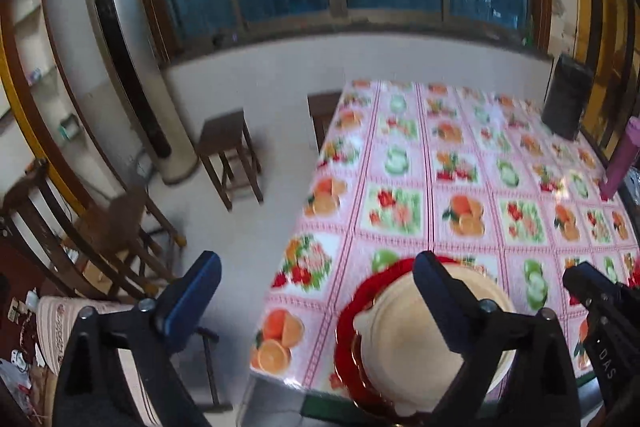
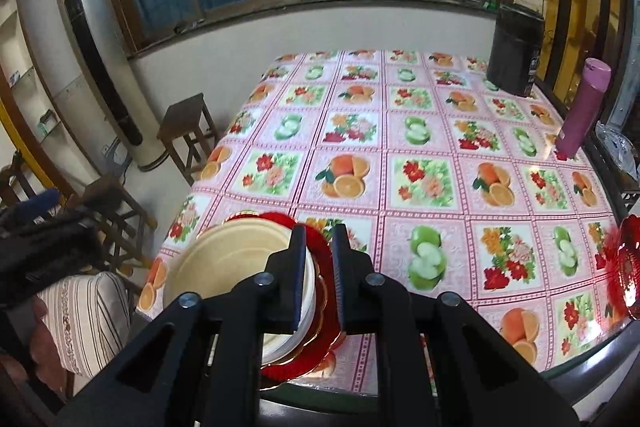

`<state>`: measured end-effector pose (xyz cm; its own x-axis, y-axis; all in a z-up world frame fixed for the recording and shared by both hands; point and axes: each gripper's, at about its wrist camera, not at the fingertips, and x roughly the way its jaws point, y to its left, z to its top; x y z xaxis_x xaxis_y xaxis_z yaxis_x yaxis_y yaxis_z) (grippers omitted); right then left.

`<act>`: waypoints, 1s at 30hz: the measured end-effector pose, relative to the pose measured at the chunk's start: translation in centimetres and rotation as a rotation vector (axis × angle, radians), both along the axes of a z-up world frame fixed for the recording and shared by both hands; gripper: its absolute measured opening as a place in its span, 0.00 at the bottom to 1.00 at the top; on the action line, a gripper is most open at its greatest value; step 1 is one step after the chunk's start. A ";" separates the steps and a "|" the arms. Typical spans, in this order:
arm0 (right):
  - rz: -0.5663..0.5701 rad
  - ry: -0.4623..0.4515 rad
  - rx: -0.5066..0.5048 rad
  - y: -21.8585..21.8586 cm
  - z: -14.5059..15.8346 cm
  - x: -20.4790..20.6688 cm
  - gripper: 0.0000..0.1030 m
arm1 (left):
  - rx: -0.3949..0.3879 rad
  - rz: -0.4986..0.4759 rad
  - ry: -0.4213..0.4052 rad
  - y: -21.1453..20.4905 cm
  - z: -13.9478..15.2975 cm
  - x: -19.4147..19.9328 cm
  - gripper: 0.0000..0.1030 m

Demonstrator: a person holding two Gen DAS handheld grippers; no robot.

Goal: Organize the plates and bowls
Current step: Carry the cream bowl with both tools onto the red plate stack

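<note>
- Sitting on the red plate at the table's near-left corner, the cream bowl rests free.
- Left gripper hangs above the bowl, jaws spread wide, nothing between them.
- Right gripper, just beside the bowl's right rim, has jaws nearly pressed together, empty.
- Another red plate lies at the table's near-right edge.

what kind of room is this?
Probably a home dining room: a table under a fruit-print tablecloth, wooden stools, and a standing air conditioner beside the window.
</note>
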<state>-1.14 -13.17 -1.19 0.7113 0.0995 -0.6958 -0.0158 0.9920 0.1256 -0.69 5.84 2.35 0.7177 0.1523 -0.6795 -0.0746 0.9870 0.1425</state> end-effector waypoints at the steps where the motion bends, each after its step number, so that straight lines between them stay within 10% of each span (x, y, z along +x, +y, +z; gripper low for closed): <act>1: 0.001 -0.008 0.000 -0.1 0.3 -0.2 0.14 | 0.010 -0.004 -0.017 -0.2 0.6 -0.2 1.00; 9: 0.024 -0.049 -0.008 -0.8 1.6 -2.8 0.14 | 0.077 -0.038 -0.103 -1.6 3.9 -2.2 1.00; 16: 0.033 -0.041 -0.011 -1.0 1.2 -4.2 0.14 | -0.036 -0.024 0.085 -1.3 2.8 -1.3 1.00; 30: 0.054 -0.007 -0.023 -0.5 0.0 -5.5 0.14 | -0.053 -0.047 0.136 -2.1 -0.3 -2.4 1.00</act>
<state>-6.67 -13.63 -1.22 0.7101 0.1219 -0.6935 -0.0701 0.9923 0.1026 -3.13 3.77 2.06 0.6237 0.0823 -0.7773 -0.0119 0.9953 0.0958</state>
